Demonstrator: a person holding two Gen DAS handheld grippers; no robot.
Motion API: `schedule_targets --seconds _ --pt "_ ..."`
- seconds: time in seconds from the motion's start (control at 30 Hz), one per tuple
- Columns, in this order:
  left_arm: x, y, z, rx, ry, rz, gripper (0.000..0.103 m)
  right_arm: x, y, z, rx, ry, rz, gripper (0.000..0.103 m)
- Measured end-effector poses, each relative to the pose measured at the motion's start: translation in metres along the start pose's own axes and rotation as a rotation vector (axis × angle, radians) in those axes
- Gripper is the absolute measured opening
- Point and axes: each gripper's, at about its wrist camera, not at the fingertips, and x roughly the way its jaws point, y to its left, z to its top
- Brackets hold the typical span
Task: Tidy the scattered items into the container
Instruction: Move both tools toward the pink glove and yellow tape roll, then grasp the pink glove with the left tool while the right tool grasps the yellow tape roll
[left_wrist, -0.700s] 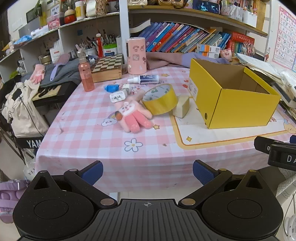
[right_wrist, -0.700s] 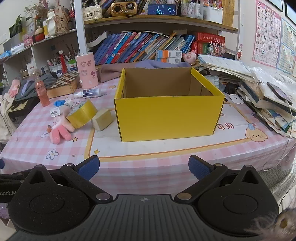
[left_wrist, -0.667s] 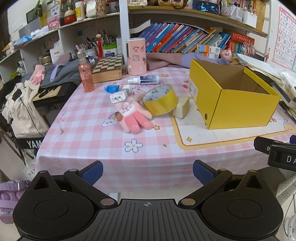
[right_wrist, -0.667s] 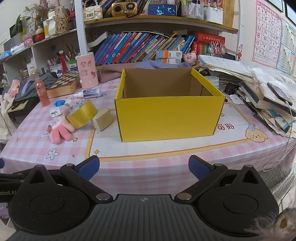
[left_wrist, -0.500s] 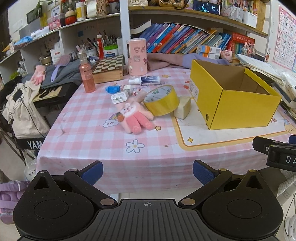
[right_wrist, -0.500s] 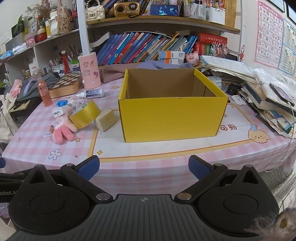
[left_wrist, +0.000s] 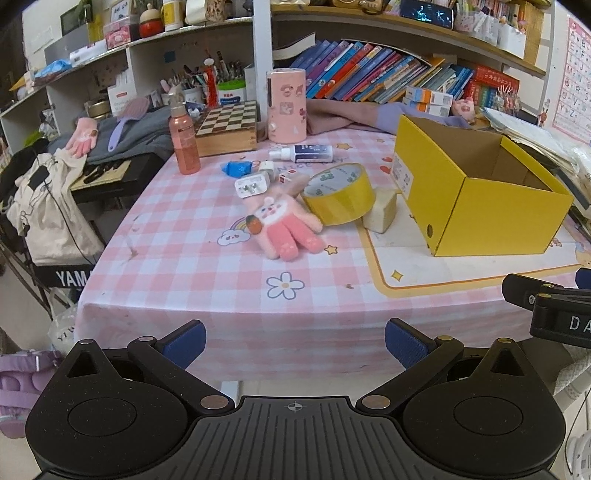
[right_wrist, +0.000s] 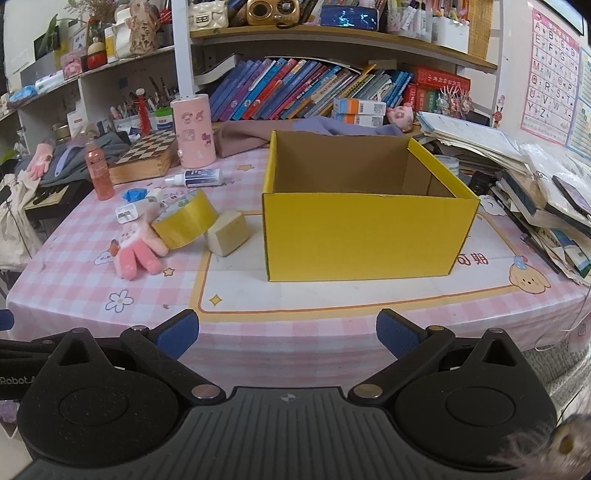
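An open yellow box (left_wrist: 476, 206) (right_wrist: 365, 232) stands on the pink checked table. Left of it lie a cream block (left_wrist: 380, 212) (right_wrist: 227, 232), a yellow tape roll (left_wrist: 338, 197) (right_wrist: 184, 218), a pink glove (left_wrist: 284, 225) (right_wrist: 135, 251), a white charger (left_wrist: 251, 186) (right_wrist: 127, 213), a blue item (left_wrist: 236, 168) and a white tube (left_wrist: 306, 153) (right_wrist: 197, 178). My left gripper (left_wrist: 294, 341) is open and empty in front of the table's near edge. My right gripper (right_wrist: 287, 334) is open and empty before the box.
At the back stand a pink bottle (left_wrist: 183, 140), a chessboard box (left_wrist: 227, 127), a pink canister (left_wrist: 286, 110) and rows of books (right_wrist: 314, 92). Stacked papers and books (right_wrist: 546, 195) crowd the right edge. A keyboard and bags (left_wrist: 55, 206) are left of the table.
Both grippers have risen slightly, so the table sits a little lower in each view. Nothing on the table has moved. Both stay open.
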Motion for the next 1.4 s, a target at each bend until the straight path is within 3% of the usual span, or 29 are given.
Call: schedule_targets --seconds 0.2,0.43,0.73,1.0,1.4 --pt "0.003 0.01 0.0 -0.037 -0.016 -0.019 0.103 0.004 0.013 0.003 -0.018 0.005 0.018 0.103" --pt "0.002 0.025 0.001 -0.044 -0.026 0.009 0.103 0.009 0.029 0.007 -0.046 0.007 0.055 0.103" --pt "-0.001 0.042 0.004 -0.093 -0.055 0.016 0.101 0.015 0.045 0.015 -0.094 -0.022 0.098 0.077" --pt "0.005 0.044 0.015 -0.087 -0.079 -0.005 0.1 0.017 0.058 0.03 -0.142 -0.122 0.157 0.077" --pt "0.054 0.054 0.048 -0.077 -0.031 0.012 0.096 0.076 0.078 0.073 -0.179 -0.079 0.212 0.083"
